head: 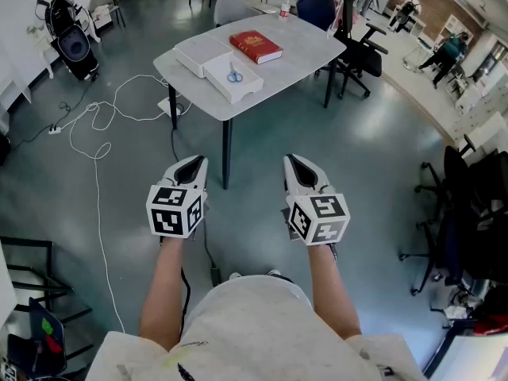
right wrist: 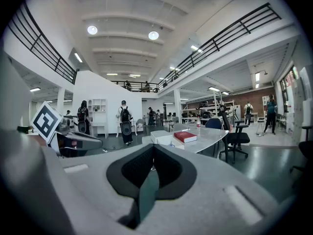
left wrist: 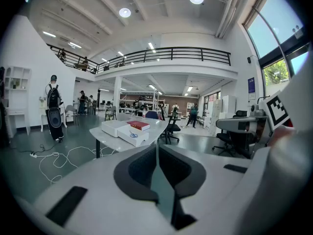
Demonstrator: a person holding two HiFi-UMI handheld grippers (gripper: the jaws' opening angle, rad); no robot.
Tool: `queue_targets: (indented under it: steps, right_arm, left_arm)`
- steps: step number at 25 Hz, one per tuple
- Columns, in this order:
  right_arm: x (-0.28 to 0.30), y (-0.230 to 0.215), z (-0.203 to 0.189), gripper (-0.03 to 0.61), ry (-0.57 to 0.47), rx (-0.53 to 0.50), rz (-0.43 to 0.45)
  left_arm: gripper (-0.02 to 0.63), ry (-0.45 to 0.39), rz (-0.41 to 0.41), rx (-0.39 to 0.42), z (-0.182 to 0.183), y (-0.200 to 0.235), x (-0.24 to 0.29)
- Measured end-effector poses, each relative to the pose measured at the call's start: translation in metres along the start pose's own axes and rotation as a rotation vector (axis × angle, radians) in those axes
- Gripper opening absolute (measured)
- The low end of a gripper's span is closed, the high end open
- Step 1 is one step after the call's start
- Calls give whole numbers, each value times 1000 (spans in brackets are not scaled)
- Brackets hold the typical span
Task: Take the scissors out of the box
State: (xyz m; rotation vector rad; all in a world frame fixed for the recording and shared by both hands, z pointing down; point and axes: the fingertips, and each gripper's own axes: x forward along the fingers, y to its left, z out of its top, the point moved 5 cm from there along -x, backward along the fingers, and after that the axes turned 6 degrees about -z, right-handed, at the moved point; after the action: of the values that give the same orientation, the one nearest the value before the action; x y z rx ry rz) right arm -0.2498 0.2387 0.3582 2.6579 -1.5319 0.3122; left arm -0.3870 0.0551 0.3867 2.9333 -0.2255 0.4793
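Blue-handled scissors (head: 235,75) lie in an open white box (head: 230,82) on a grey table (head: 294,62), far ahead of me across the floor. In the left gripper view the scissors (left wrist: 133,135) show as a small blue spot in the box (left wrist: 134,137). My left gripper (head: 197,160) and right gripper (head: 290,159) hang side by side over the floor, well short of the table. Both are shut with nothing between the jaws. In the right gripper view the box (right wrist: 161,137) sits behind the jaw tips, and the scissors cannot be made out there.
A red book (head: 255,46) and a second white box (head: 197,54) lie beside the open box. A water bottle (head: 285,8) stands at the table's far edge. Office chairs (head: 357,50) stand right of the table. White cables (head: 103,125) trail on the floor at left.
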Motion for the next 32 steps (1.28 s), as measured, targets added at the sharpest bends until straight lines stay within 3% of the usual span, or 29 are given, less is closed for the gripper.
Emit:
queue_targets:
  steps: [17, 32]
  right_arm:
    - [41, -12, -3, 6, -2, 52, 41]
    - [138, -81, 12, 5, 20, 39, 103]
  left_arm:
    - [26, -25, 9, -12, 9, 19, 34]
    - [28, -8, 41, -26, 41, 42, 141]
